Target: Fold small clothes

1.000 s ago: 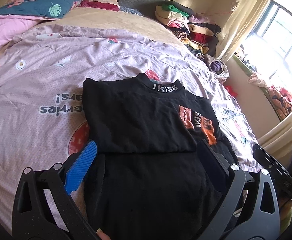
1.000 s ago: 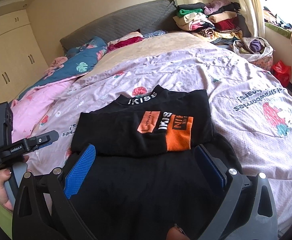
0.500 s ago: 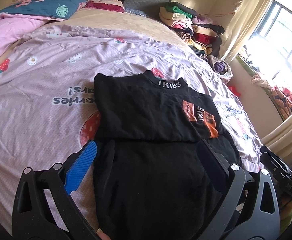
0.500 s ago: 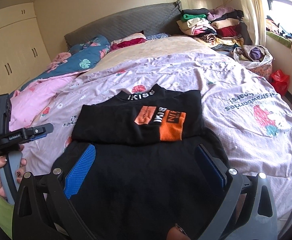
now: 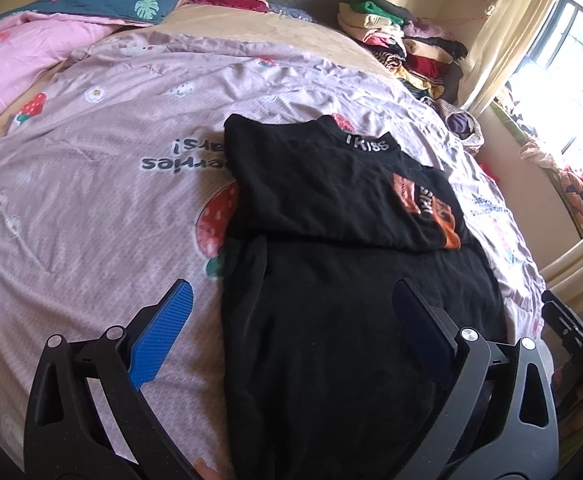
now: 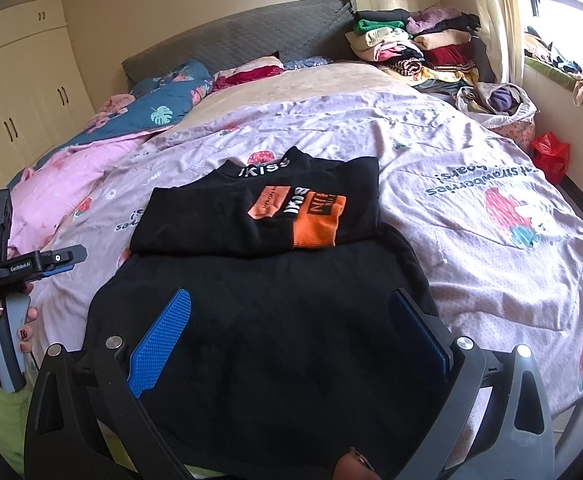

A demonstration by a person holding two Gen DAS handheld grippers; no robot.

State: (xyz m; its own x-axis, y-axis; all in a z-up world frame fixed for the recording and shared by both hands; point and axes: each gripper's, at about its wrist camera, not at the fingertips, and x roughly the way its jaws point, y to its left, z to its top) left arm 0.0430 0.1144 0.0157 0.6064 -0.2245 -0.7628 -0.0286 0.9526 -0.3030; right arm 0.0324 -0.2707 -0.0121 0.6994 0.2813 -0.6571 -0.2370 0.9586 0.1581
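A black shirt with a white "IKISS" collar and an orange patch lies on the bed, its upper half (image 5: pixel 331 196) (image 6: pixel 259 216) folded over the lower half (image 5: pixel 351 340) (image 6: pixel 275 340). My left gripper (image 5: pixel 291 336) is open and empty above the shirt's near left edge. My right gripper (image 6: pixel 291 336) is open and empty above the shirt's near hem. The left gripper also shows in the right wrist view (image 6: pixel 31 264), held at the far left off the shirt.
The lilac strawberry-print quilt (image 5: pixel 91 200) (image 6: pixel 491 200) covers the bed. A pile of folded clothes (image 6: pixel 415 48) sits at the far right corner by the headboard. A pink blanket (image 6: pixel 59 184) lies at the left. A cloth basket (image 6: pixel 499 108) stands beside the bed.
Both grippers have drawn back from the shirt, which now looks smaller and farther. The left gripper has shifted left. Both stay open.
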